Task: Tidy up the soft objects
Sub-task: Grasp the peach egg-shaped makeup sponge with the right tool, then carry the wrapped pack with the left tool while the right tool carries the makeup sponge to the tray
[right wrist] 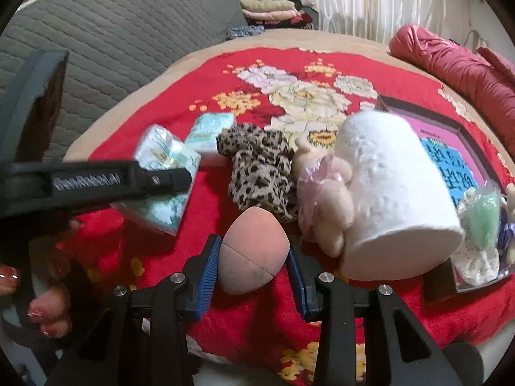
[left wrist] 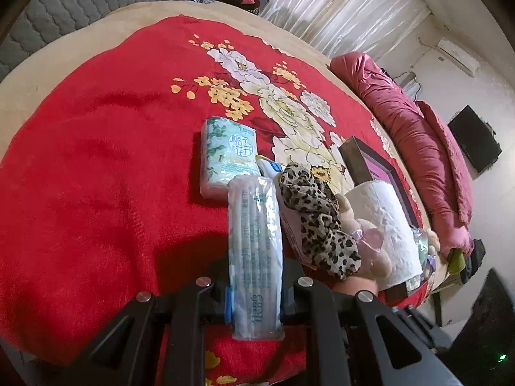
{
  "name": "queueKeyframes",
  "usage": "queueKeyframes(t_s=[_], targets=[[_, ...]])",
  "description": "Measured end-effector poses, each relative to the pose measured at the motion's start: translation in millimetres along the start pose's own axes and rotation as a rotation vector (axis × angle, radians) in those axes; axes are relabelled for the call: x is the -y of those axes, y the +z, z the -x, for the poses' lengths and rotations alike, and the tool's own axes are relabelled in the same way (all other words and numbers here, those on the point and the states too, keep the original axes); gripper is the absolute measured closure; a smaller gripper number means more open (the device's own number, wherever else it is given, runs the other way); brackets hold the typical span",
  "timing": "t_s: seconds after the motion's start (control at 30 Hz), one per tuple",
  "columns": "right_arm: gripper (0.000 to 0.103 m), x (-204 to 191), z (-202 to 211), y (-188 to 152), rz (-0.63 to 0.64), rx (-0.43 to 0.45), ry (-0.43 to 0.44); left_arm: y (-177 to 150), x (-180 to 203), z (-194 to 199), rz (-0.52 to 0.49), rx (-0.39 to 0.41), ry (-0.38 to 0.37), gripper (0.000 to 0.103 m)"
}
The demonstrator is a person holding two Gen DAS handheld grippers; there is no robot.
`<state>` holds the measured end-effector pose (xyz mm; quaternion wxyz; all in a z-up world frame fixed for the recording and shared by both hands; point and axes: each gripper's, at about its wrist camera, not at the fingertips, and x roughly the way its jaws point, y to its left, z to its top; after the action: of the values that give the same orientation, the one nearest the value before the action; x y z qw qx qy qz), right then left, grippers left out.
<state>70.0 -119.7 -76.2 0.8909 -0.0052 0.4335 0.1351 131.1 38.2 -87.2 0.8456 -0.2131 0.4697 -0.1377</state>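
Observation:
My left gripper (left wrist: 256,302) is shut on a long tissue pack (left wrist: 254,251) and holds it above the red floral blanket (left wrist: 96,193). In the right wrist view that gripper comes in from the left with the pack (right wrist: 161,177) between its fingers. My right gripper (right wrist: 252,262) is shut on a peach makeup sponge (right wrist: 251,251), its blue pads against both sides. A second tissue pack (left wrist: 227,154) lies on the blanket, also in the right view (right wrist: 210,133). A leopard-print scarf (right wrist: 257,167), a beige plush toy (right wrist: 325,199) and a white paper roll (right wrist: 392,193) lie by it.
An open dark box (right wrist: 450,135) with a pink and blue printed bottom sits at the right, holding small pouches (right wrist: 479,225). A rolled pink quilt (left wrist: 412,135) lies along the bed's far side. Folded clothes (right wrist: 270,9) are stacked by the curtain. A grey quilted headboard (right wrist: 112,32) is at left.

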Motion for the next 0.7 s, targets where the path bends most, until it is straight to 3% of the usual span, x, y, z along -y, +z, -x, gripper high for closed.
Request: queueKeyframes(t_s=[0.37,0.7], targets=[[0.062,7,42,8,0.03,0.113,-0.016,-19,28,16,-0.106,0.029,0.058,0.084],[0.062,39,75,8,-0.039,0.188,-0.039,-37,68,34,-0.202,0.097,0.101,0.084]])
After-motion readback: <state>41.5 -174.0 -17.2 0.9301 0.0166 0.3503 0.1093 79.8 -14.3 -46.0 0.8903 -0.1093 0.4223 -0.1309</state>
